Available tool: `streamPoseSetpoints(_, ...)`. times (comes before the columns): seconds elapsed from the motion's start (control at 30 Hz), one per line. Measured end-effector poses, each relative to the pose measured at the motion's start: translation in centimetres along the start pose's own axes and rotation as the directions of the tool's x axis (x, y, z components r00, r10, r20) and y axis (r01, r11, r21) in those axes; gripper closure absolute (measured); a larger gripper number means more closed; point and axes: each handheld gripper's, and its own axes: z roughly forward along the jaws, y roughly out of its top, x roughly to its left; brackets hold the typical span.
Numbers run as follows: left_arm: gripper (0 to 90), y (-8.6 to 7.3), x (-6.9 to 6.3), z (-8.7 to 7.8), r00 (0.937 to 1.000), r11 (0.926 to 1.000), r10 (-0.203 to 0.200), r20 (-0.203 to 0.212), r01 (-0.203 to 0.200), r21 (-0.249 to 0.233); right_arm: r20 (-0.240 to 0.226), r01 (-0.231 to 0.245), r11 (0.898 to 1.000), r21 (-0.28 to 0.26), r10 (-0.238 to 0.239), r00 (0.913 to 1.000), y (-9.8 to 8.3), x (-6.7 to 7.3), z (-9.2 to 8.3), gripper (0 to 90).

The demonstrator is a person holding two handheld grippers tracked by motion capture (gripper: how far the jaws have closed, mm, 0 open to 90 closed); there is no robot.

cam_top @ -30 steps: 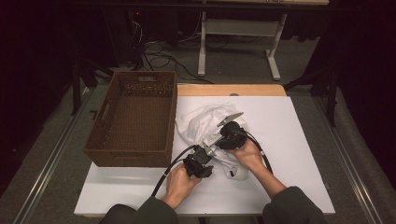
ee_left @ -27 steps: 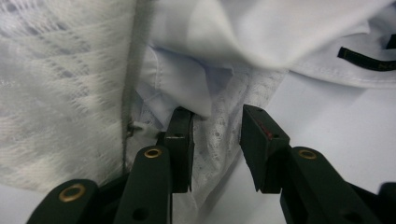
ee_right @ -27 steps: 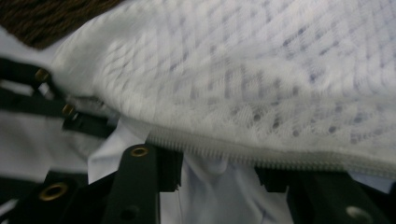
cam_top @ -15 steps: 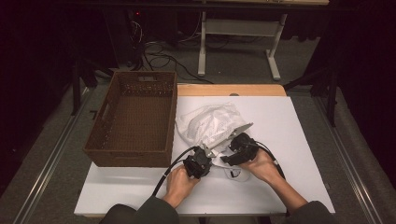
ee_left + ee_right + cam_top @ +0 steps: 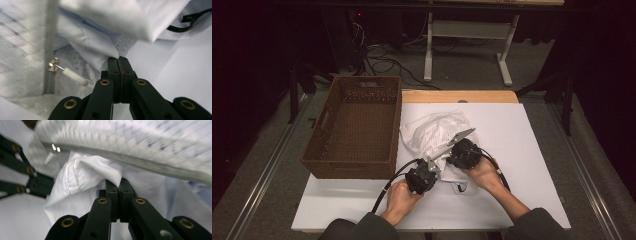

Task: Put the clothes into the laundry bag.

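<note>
White garment pinched at two points

White fabric, a crumpled zip-up garment (image 5: 434,132), lies mid-table beside the wicker basket (image 5: 354,125) at the left edge. Left gripper (image 5: 117,59) has just closed on a fold; right gripper (image 5: 117,181) has just clamped another. Judging by this, lift both evenly, keeping tension so neither fold slips, and clear the zipper (image 5: 51,37) before moving.
</note>
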Motion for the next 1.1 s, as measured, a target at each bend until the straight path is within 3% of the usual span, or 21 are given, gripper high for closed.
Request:
streamPoseSetpoints(0.1, 89.9, -0.3, 0.0, -0.1, 1.0, 1.0, 0.0, -0.003, 0.0, 0.002, 0.001, -0.005, 0.999, -0.038, 0.005, 1.0, 0.6, 0.0, -0.4, 90.0)
streamPoseSetpoints(0.23, 89.0, -0.5, 0.2, 0.0, 0.9998, 0.9997, -0.021, 0.004, 0.021, 0.007, 0.014, 0.0, 1.0, -0.03, 0.0, 0.9999, 1.4, 0.0, 0.1, 90.0)
streamPoseSetpoints(0.37, 79.7, -0.5, 0.4, 0.0, 0.9994, 0.9994, -0.034, -0.006, 0.034, -0.008, 0.037, 0.015, 1.0, -0.004, -0.015, 0.9992, 1.5, 0.1, 1.1, 90.0)
streamPoseSetpoints(0.57, 70.5, -0.6, 0.0, 0.6, 0.9994, 0.9996, -0.026, -0.024, 0.027, 0.012, 0.055, -0.058, 0.998, -0.029, 0.06, 0.9967, 1.7, -1.2, 1.3, 90.0)
streamPoseSetpoints(0.67, 71.4, -0.5, 0.2, 1.0, 0.9991, 0.9994, -0.032, -0.028, 0.033, 0.011, 0.046, -0.065, 0.997, -0.032, 0.066, 0.9967, 1.7, -1.1, 1.4, 89.1)
streamPoseSetpoints(0.7, 73.3, -0.5, 0.3, 1.1, 0.999, 0.9994, -0.034, -0.03, 0.034, 0.004, 0.041, -0.059, 0.998, -0.03, 0.06, 0.9973, 1.6, -1.1, 1.4, 86.7)
streamPoseSetpoints(0.8, 81.3, -0.6, 0.4, 1.2, 0.9991, 0.9997, -0.024, -0.036, 0.024, -0.004, -0.019, -0.082, 0.996, -0.019, 0.082, 0.9965, 1.3, -1.0, 1.0, 68.3)
streamPoseSetpoints(0.93, 88.5, -0.5, 0.2, 1.2, 0.9992, 0.9999, -0.013, -0.039, 0.013, -0.003, -0.034, -0.059, 0.998, 0.003, 0.059, 0.9977, 0.0, -0.4, 0.0, 44.9)
streamPoseSetpoints(1.1, 89.4, -0.6, 0.0, 0.6, 0.9996, 1.0, -0.009, -0.027, 0.009, -0.002, -0.016, -0.018, 0.997, 0.08, 0.019, 0.9997, -0.4, 0.2, 1.4, 34.2)
